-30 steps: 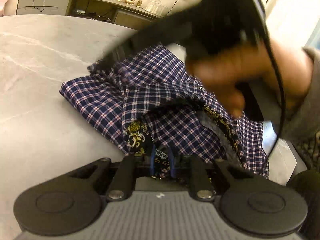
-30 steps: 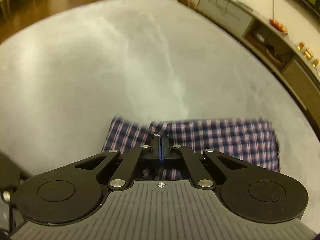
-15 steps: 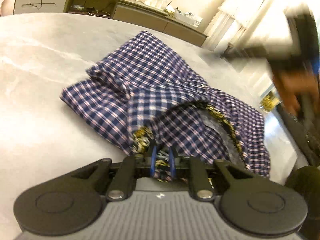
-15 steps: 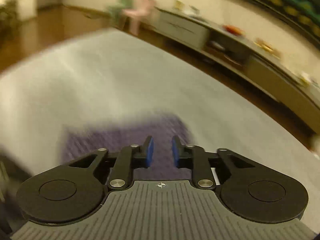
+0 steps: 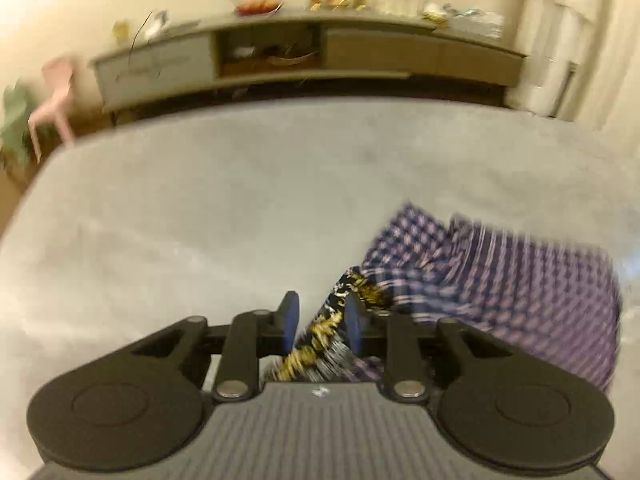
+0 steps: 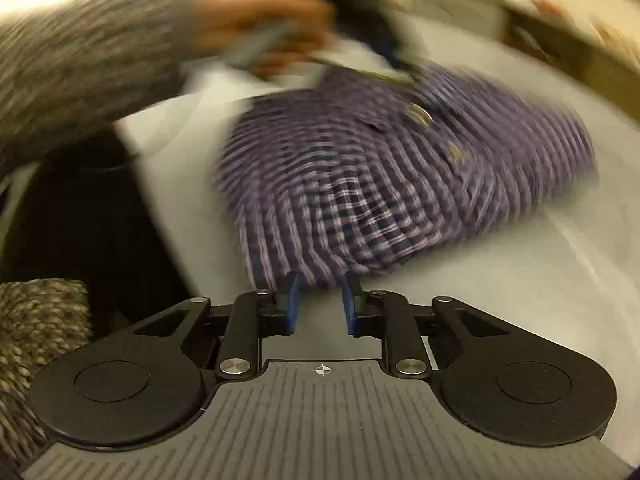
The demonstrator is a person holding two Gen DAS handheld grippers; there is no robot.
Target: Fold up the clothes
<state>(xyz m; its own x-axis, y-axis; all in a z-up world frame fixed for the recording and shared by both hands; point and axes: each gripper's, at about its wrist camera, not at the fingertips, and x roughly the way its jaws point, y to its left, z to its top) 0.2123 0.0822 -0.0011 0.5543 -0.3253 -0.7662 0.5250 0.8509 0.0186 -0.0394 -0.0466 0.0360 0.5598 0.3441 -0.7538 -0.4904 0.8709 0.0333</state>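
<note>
Opening around the gold-patterned collar lining (image 5: pixel 320 336), the left gripper (image 5: pixel 320 322) is letting go; it should be clearing the cloth before pulling away. Narrowing slightly and holding nothing, the right gripper (image 6: pixel 320 304) is hovering just short of the checked shirt (image 6: pixel 400 184), which is lying bunched on the grey table (image 5: pixel 200 208).

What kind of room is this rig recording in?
Probably a home living or dining room. A long low sideboard stands along the wall with a fruit bowl and ornaments on top, a small pink chair sits at the left, and a plaid shirt lies on a pale marble-look table.
</note>
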